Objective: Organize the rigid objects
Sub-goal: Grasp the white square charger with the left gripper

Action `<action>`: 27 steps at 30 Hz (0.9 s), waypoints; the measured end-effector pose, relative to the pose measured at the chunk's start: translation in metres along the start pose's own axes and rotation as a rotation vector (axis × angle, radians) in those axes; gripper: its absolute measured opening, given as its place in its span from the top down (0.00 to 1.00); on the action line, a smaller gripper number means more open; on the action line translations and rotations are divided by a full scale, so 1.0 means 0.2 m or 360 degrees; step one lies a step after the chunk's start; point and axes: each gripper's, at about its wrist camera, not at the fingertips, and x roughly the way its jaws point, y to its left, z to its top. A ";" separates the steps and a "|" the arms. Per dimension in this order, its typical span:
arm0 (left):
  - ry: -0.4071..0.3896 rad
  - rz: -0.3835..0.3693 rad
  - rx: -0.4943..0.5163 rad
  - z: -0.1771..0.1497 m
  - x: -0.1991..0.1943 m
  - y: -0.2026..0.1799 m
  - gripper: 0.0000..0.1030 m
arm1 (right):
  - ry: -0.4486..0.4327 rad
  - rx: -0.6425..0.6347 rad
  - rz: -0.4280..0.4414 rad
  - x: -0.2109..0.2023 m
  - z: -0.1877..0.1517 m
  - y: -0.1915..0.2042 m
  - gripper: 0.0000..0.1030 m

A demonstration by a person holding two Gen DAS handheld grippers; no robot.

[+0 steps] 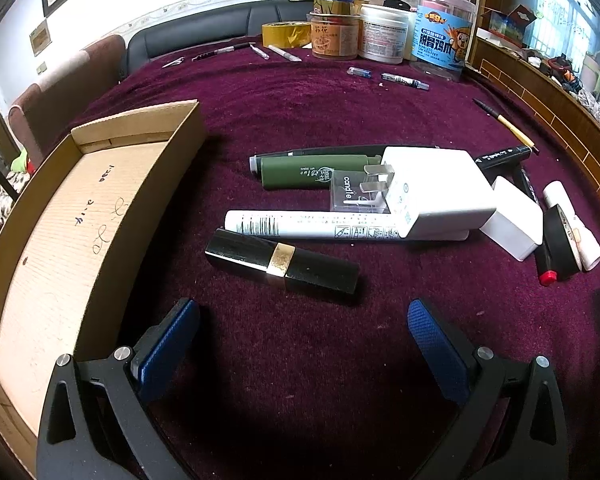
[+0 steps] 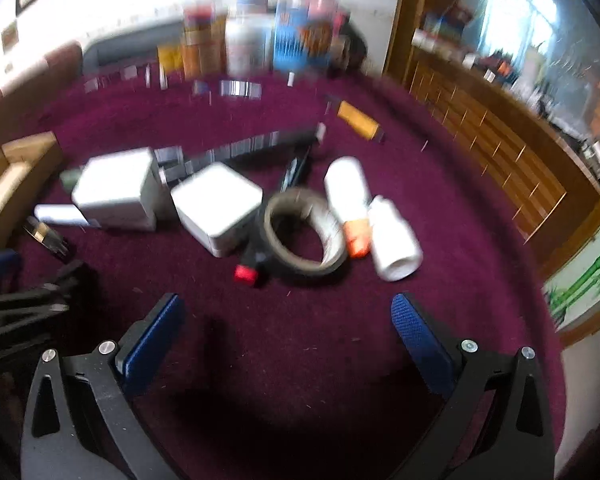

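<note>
— Lipstick (image 1: 282, 266) lies where?
— On the cloth (image 1: 300, 120), just ahead of the left claw (image 1: 304, 320), beside the box (image 1: 60, 220).
— Claws?
— Left and right claw (image 2: 288, 316) both gape wide, empty.

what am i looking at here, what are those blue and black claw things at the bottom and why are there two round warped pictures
There is no robot here. A person holds a two-finger gripper in each hand, and each gripper carries a wide fisheye camera looking out along its fingers, hence two round, bent pictures.

The sharp picture is from the left gripper, the blurred one from the right gripper. The blue pads on black arms are their fingers. Both are open and hold nothing.

Below them is a table with a purple cloth. On it lie a black lipstick, a white tube, a green tube, a white plug charger, a white box and a roll of tape. An open cardboard box, with nothing in it, stands to the left. Jars stand at the far edge.
</note>
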 end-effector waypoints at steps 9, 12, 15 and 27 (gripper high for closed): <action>-0.0095 0.0021 0.0122 -0.01 -0.09 -0.03 0.02 | -0.0186 0.0319 0.0371 -0.19 0.12 -0.20 0.00; -0.0276 -0.0012 0.0146 0.02 -0.26 0.00 0.02 | -0.0261 0.0198 0.0031 -0.21 0.17 -0.17 0.00; -0.0448 -0.0043 0.0134 0.09 -0.39 0.06 0.02 | -0.0497 0.0132 -0.0124 -0.32 0.22 -0.15 0.00; -0.0413 -0.0102 0.0571 0.27 -0.26 -0.04 0.02 | -0.0086 0.0489 0.0151 0.22 0.15 -0.31 0.07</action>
